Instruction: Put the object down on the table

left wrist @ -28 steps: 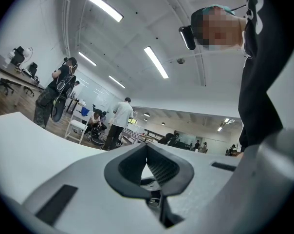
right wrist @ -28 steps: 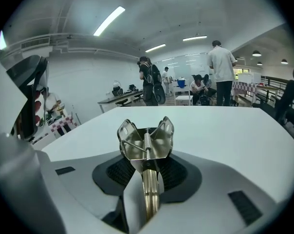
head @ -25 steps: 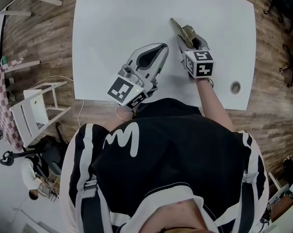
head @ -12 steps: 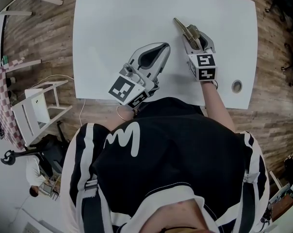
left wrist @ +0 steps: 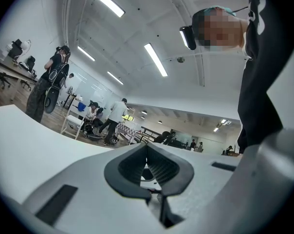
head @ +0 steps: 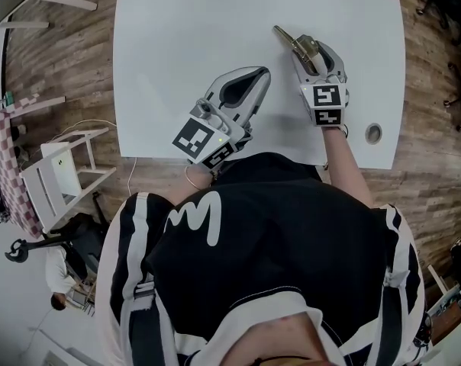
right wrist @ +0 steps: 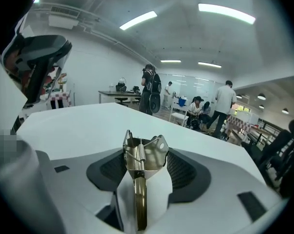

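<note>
White table [head: 177, 36] lies open toward its far and left edges. A brass tool [head: 288, 38] sits right of centre, a hole [head: 373, 133] near the right corner.

table [head: 177, 36] wht | floor [head: 62, 59] brn woodgrain | object [head: 295, 44] brass | shirt [head: 276, 227] blk/wht

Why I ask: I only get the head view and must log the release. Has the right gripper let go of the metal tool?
Observer: It looks so. In the right gripper view, the right gripper has just been opening its jaws. The metal tool sits between them, and they look just clear of its sides.
Operator: Is anything in the left gripper?
Observer: No. The left gripper view shows the left gripper with its jaws closed together and nothing between them.
Operator: What sort of tool is it? From here it's a small blob.
Observer: Its shiny head carries a coil spring, and a brass-coloured bar runs from it.
</note>
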Available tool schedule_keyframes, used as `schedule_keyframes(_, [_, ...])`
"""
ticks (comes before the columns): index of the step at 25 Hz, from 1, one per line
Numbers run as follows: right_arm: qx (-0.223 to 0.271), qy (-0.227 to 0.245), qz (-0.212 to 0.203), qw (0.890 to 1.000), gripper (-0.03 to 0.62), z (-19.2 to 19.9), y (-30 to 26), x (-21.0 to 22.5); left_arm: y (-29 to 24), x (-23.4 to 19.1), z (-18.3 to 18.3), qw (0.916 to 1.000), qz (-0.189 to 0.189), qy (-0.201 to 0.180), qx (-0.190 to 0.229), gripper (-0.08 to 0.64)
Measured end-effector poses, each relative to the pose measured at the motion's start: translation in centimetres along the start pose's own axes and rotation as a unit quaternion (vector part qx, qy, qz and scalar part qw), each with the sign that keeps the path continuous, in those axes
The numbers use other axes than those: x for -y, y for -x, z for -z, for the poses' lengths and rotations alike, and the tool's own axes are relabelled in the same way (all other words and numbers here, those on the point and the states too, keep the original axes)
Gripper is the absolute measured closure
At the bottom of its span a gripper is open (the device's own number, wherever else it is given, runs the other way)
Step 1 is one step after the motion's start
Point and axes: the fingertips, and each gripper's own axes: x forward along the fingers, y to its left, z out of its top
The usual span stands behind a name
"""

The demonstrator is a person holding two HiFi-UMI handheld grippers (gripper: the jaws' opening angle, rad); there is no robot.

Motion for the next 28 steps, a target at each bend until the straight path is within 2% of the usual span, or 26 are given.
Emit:
schedule_keyframes(2, [0.005,0.003,0.002,1.000,0.359,0.1,-0.1,0.3,0.0,0.0,0.1,1.0000,0.002,0.001,-0.002,0.555])
schedule_keyframes(3, [0.009,-0.010,-0.004,1.000,0.359,0.1,-0.2,0.4,0.0,0.0,0.2,1.0000,0.003,0.003,-0.004,0.554])
schedule_keyframes(5, [0.018,-0.070,-0.028,0.997,0.359,0.3,-0.4,0.9,0.0,-0.1,0.3,1.0000,0.004,0.005,-0.006,0.555])
schedule_keyframes(7, [0.018,-0.144,-0.055,0.988,0.359,0.6,-0.5,1.7,-0.1,0.0,0.3,0.9999,0.006,0.007,-0.006,0.554])
schedule_keyframes(8, [0.016,-0.162,-0.059,0.985,0.359,0.6,-0.5,2.2,-0.1,0.0,0.3,0.9999,0.007,0.008,-0.007,0.555])
schedule_keyframes(9, [0.014,-0.162,-0.053,0.985,0.359,0.7,-0.5,2.6,-0.1,0.0,0.4,0.9999,0.007,0.008,-0.007,0.555])
schedule_keyframes(14, [0.005,-0.074,-0.004,0.997,0.354,0.5,-0.6,3.6,-0.2,-0.2,0.7,0.9998,0.007,0.013,-0.011,0.554])
schedule_keyframes(16, [0.009,-0.075,-0.012,0.997,0.354,0.4,-0.7,3.7,-0.2,-0.1,0.7,0.9998,0.011,0.014,-0.011,0.555])
schedule_keyframes(21, [0.009,-0.116,-0.051,0.992,0.354,0.7,-0.9,4.7,-0.5,0.0,0.6,0.9997,0.016,0.016,-0.013,0.555])
schedule_keyframes(24, [0.006,-0.110,-0.066,0.992,0.354,0.9,-0.7,4.9,-0.4,0.0,0.7,0.9996,0.016,0.018,-0.015,0.554])
schedule_keyframes(26, [0.004,-0.098,-0.067,0.993,0.354,0.9,-0.6,5.1,-0.5,0.0,0.8,0.9996,0.017,0.018,-0.016,0.554])
schedule_keyframes(28, [0.008,-0.107,-0.054,0.993,0.353,0.8,-0.4,5.9,-0.7,0.0,0.8,0.9995,0.017,0.020,-0.017,0.554])
